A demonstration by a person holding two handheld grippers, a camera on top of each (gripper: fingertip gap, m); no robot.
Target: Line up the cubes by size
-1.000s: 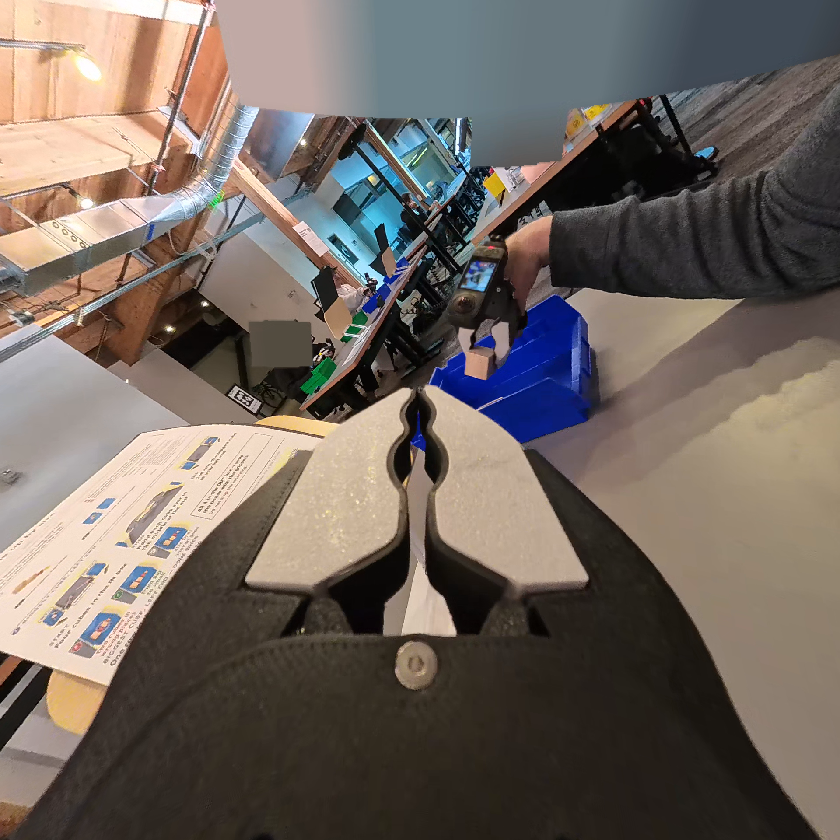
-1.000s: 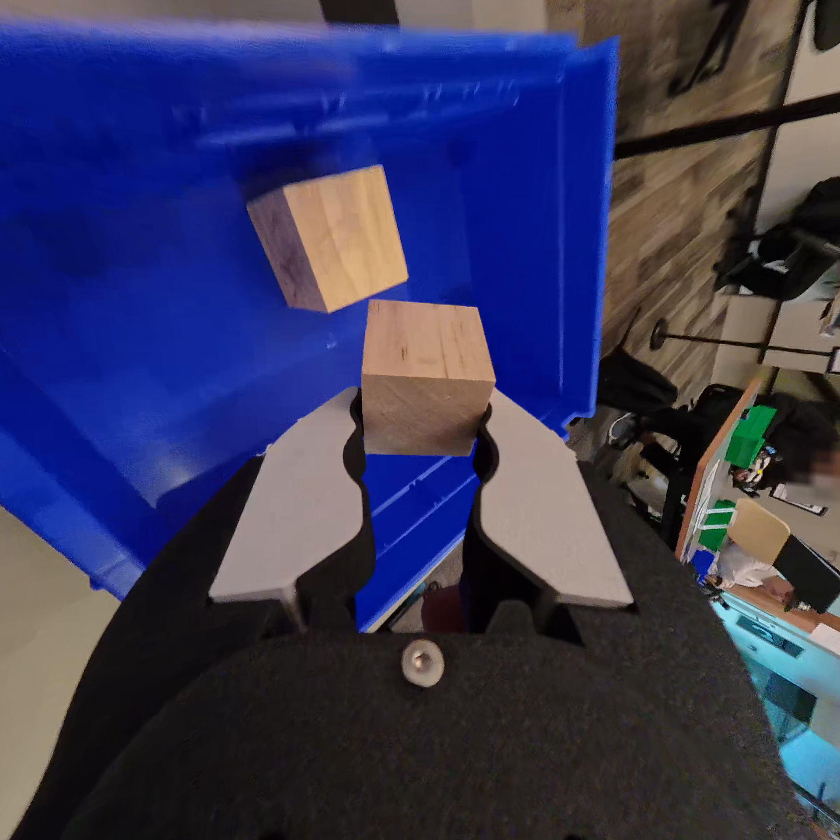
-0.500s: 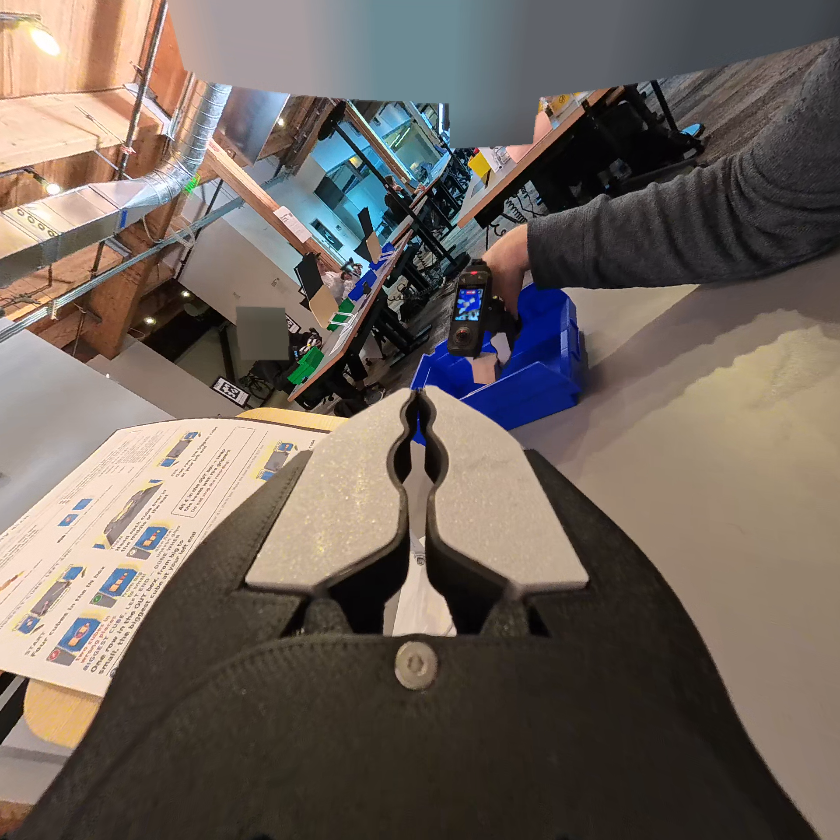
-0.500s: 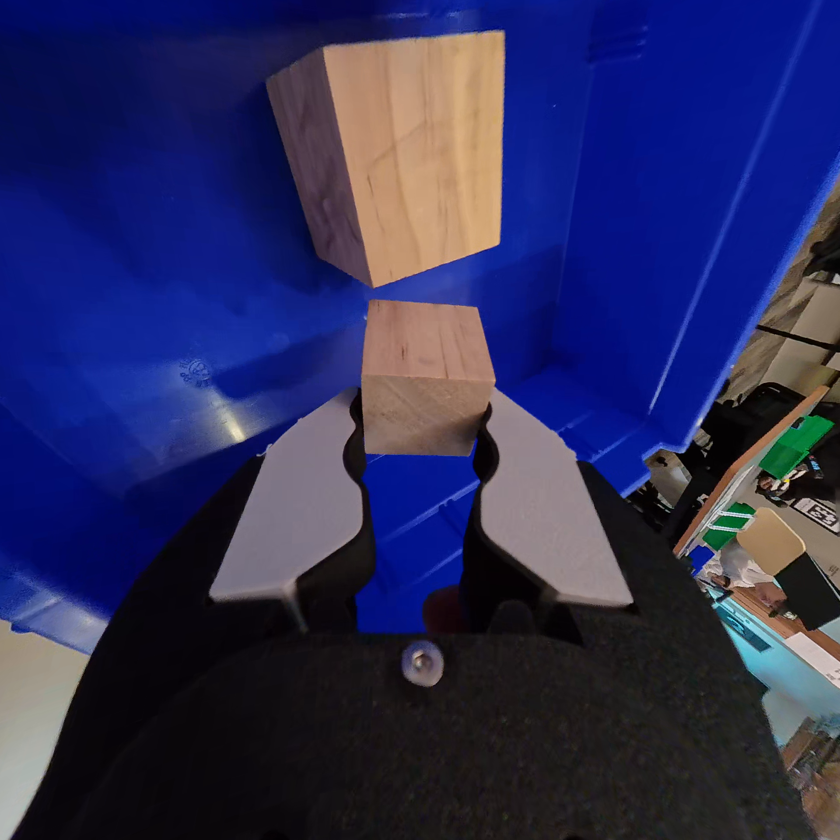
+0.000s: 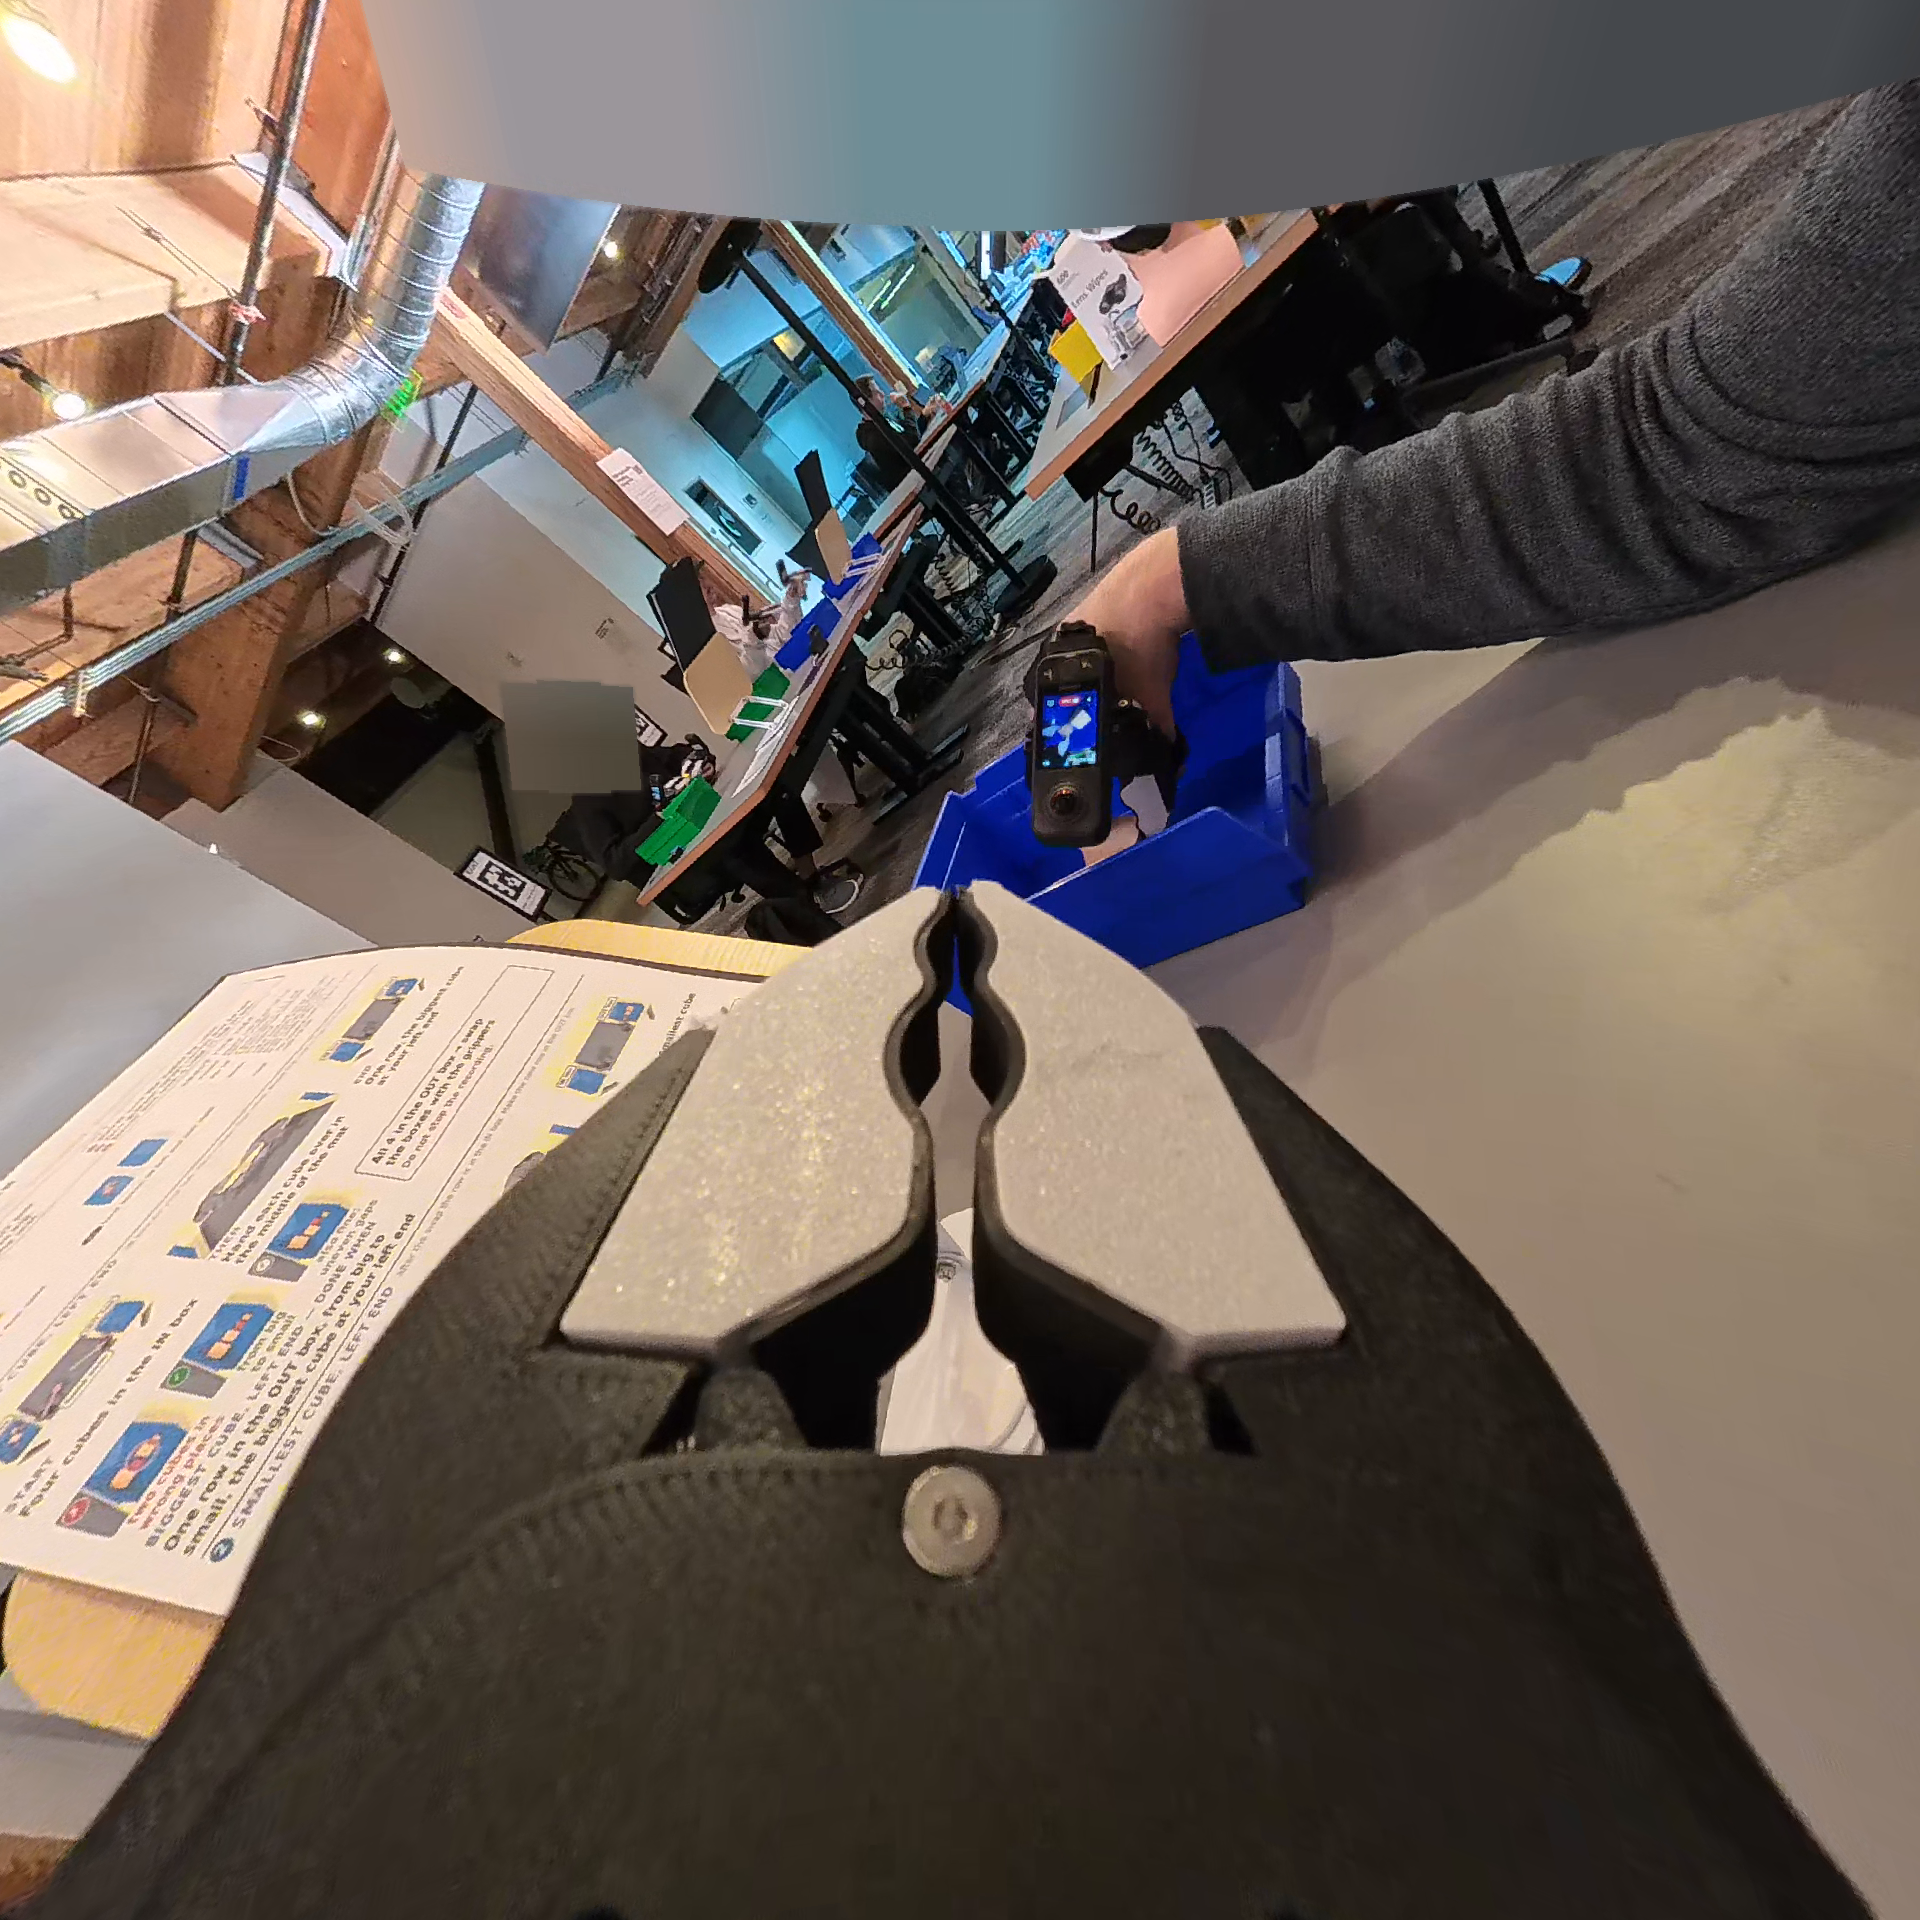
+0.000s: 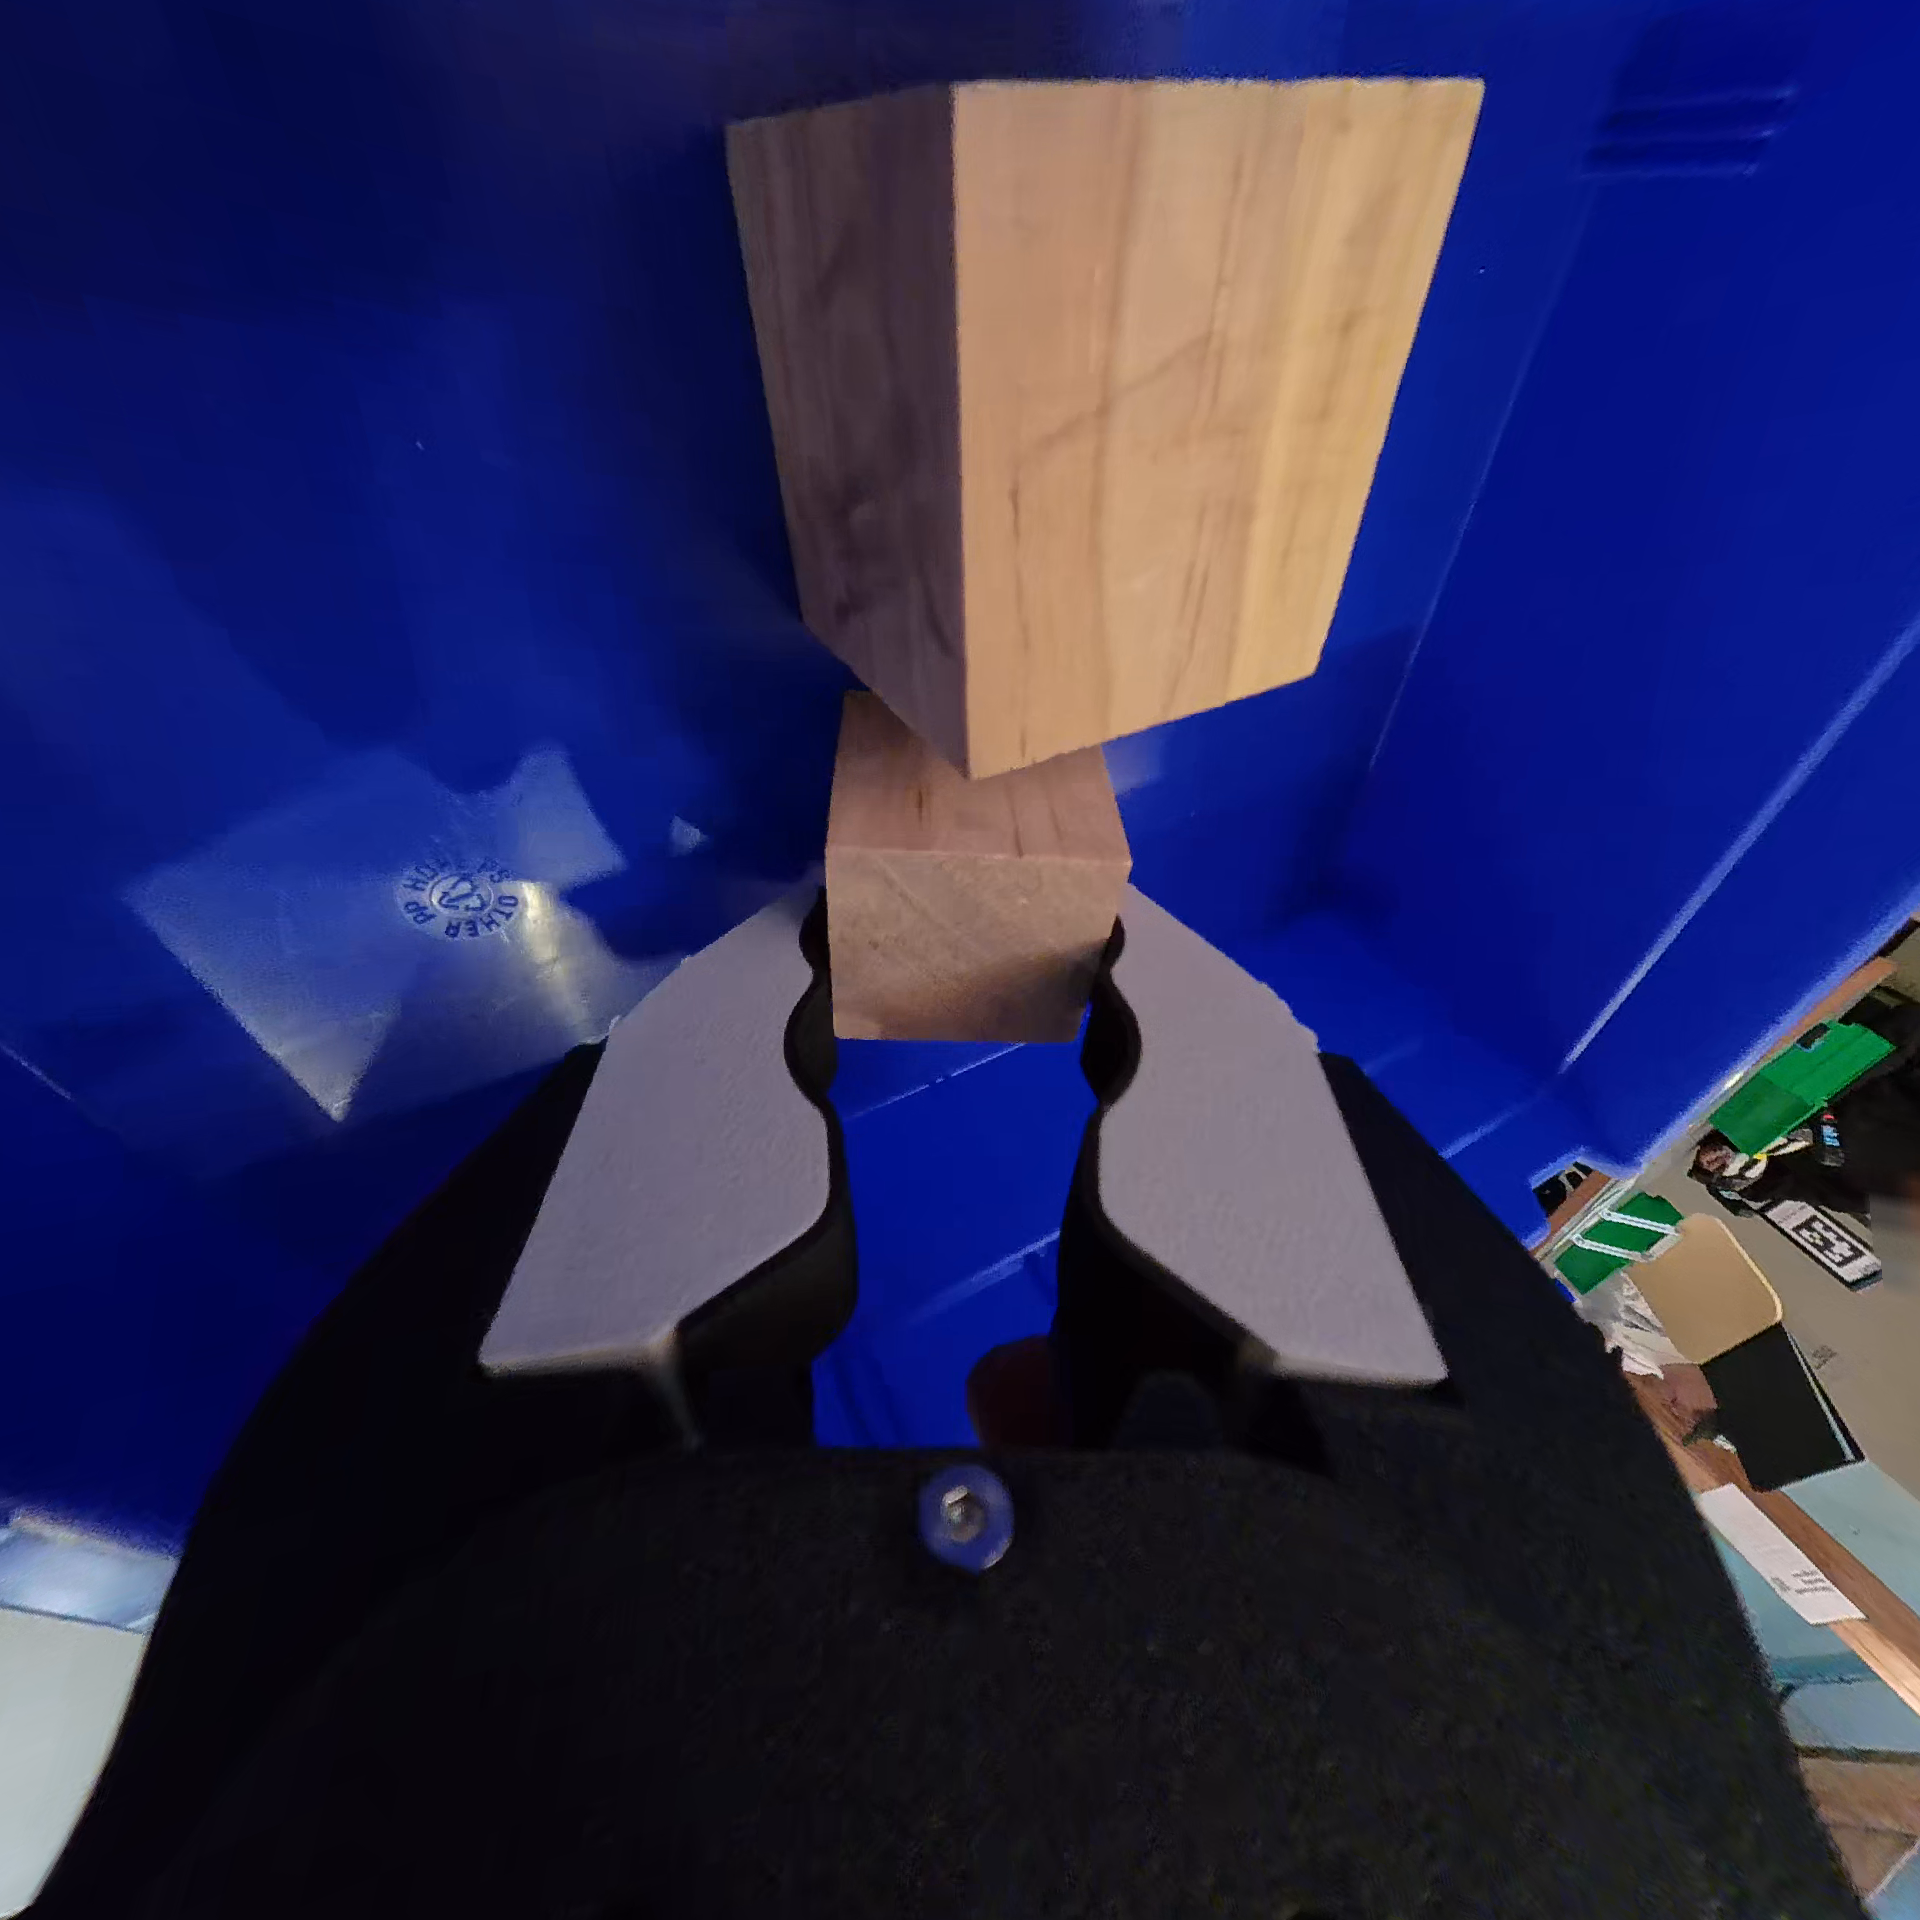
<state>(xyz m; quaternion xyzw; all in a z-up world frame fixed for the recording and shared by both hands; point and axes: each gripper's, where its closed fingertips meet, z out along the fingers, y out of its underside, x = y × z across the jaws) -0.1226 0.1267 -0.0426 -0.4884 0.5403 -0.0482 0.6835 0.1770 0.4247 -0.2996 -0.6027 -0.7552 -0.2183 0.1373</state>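
An illustrated instruction sheet (image 5: 312, 1195) lies on a grey table (image 5: 1558, 1195) (green bins (image 5: 681, 821) stand on a far desk).

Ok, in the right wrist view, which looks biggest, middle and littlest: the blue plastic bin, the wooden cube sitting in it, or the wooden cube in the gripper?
1. Blue plastic bin, it fills most of the view.
2. Wooden cube sitting in the bin.
3. Wooden cube clamped in the right gripper.

The wide-angle lens skews sizes, so this is only how they look.

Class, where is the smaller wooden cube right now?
In the right wrist view, the smaller wooden cube sits clamped in the right hand-held gripper, inside the blue bin, just below the bigger cube.
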